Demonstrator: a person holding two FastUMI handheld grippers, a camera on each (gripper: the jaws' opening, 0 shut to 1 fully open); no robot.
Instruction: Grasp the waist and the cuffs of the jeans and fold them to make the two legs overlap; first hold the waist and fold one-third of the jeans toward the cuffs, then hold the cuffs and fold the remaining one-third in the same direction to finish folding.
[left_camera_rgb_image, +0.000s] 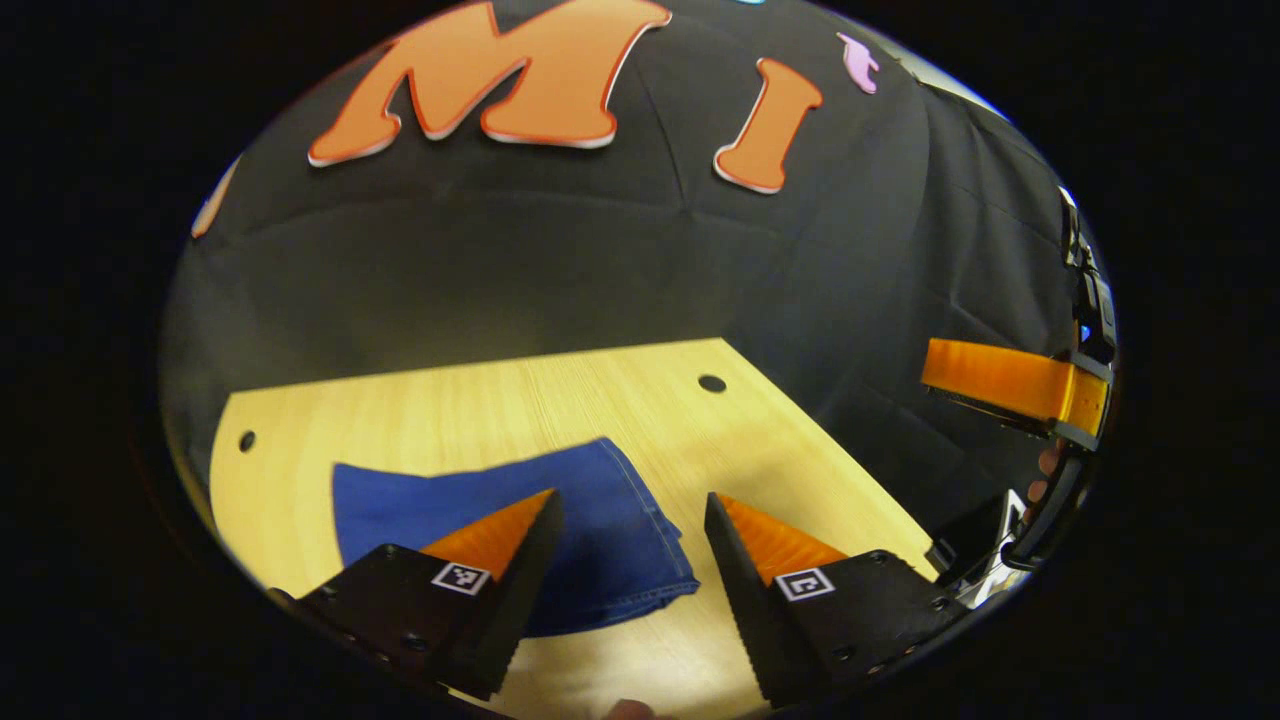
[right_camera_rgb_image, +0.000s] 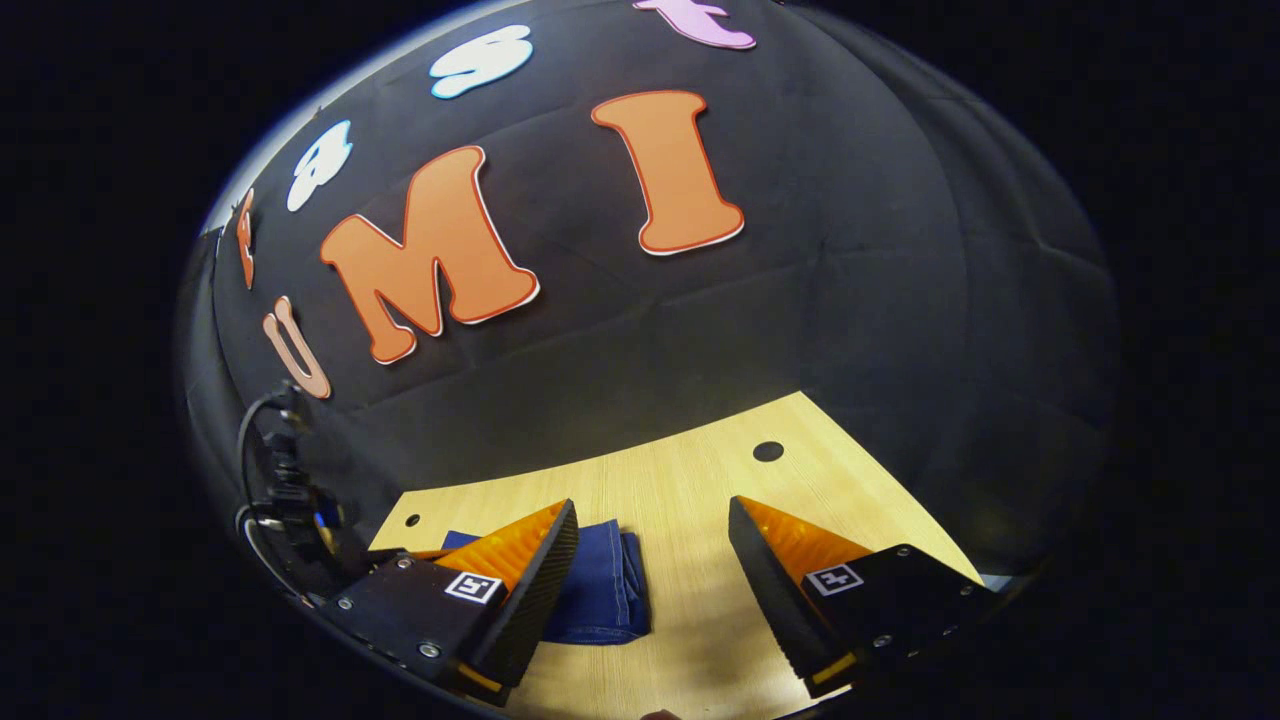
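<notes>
A staged recording booth rather than a home: a pale wood-grain worktop (left_camera_rgb_image: 600, 400) with drilled round holes (left_camera_rgb_image: 712, 383) stands against a black cloth wall (left_camera_rgb_image: 500, 260) hung right behind it, with cabled equipment (right_camera_rgb_image: 285, 480) beside the worktop's edge.

A light wooden desk (left_camera_rgb_image: 560, 400) with visible grain stands against a black cloth wall (left_camera_rgb_image: 560, 260) that hangs in soft creases behind it. Small dark round holes (left_camera_rgb_image: 712, 383) sit near the desk's far corners. Lighting is dim and even.
</notes>
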